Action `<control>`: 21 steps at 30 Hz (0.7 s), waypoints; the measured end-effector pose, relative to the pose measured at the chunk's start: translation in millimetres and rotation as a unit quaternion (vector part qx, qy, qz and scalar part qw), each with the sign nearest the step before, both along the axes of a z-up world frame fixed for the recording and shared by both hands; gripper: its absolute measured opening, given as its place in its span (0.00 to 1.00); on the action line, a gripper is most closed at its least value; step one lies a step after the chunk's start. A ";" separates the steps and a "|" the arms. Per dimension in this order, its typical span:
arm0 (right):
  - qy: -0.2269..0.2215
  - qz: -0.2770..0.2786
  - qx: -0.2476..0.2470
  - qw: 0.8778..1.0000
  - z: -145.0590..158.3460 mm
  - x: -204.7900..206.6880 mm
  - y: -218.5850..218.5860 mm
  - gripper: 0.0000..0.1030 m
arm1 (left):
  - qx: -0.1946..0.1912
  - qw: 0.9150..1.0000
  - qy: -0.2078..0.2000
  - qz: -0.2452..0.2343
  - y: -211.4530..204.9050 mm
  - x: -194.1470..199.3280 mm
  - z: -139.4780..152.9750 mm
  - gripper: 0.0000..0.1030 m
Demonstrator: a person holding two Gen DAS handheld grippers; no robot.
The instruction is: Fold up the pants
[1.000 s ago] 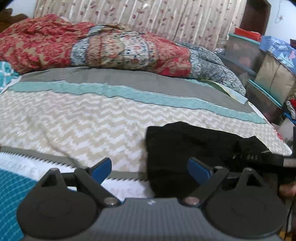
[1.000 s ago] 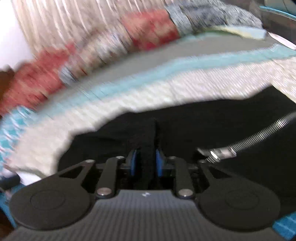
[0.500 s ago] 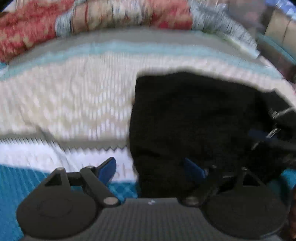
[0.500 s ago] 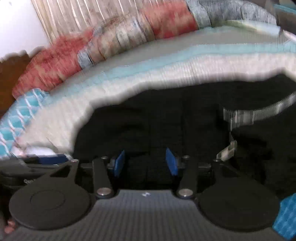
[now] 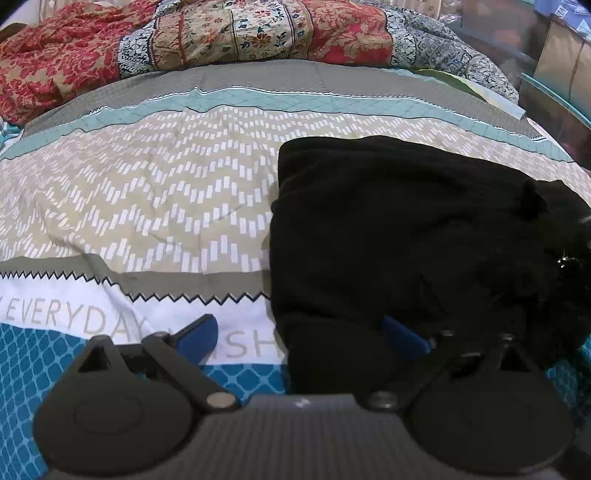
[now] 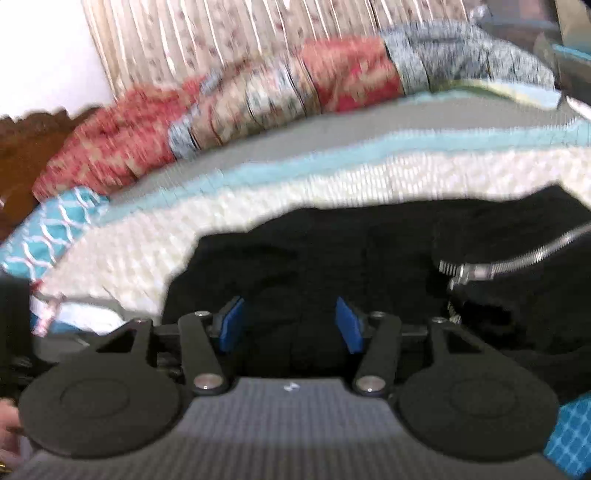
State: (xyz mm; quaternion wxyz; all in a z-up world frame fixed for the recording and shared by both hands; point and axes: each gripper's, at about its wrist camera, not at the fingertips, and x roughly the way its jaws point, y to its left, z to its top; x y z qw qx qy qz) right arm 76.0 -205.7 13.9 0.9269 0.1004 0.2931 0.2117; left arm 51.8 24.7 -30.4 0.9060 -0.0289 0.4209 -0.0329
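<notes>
Low in the left wrist view, the left gripper (image 5: 301,338) is spreading its jaws wide, straddling the near left edge of the black pants (image 5: 424,236) without pinching it. The right gripper (image 6: 290,325) is also opening, with dark cloth between the blue pads but not pressed. The pants lie bunched at right centre on the bedspread (image 5: 155,192); released layers could slump and undo the fold. A floral quilt (image 5: 229,33) lies beyond.

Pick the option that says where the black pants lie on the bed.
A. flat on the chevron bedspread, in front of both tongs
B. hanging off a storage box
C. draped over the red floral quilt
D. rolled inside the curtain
A: the black pants lie on the chevron bedspread, well short of the red floral quilt.
</notes>
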 end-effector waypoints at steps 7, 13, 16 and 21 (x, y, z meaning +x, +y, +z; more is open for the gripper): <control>0.075 0.028 0.006 0.997 -27.2 8.8 8.1 0.56 | 0.001 1.000 0.001 0.003 0.1 -0.4 -0.1 0.98; 0.080 0.032 0.042 0.995 -23.0 11.6 -2.1 0.56 | -0.009 1.000 -0.004 0.017 10.6 -7.4 21.1 0.93; 0.030 0.012 0.072 0.997 -4.0 0.0 -31.0 0.60 | -0.015 0.998 -0.060 0.030 22.3 -21.4 51.7 0.91; -0.006 -0.089 0.090 0.992 5.6 -15.3 -95.7 0.65 | -0.060 0.992 -0.106 0.020 22.4 -16.0 90.5 0.89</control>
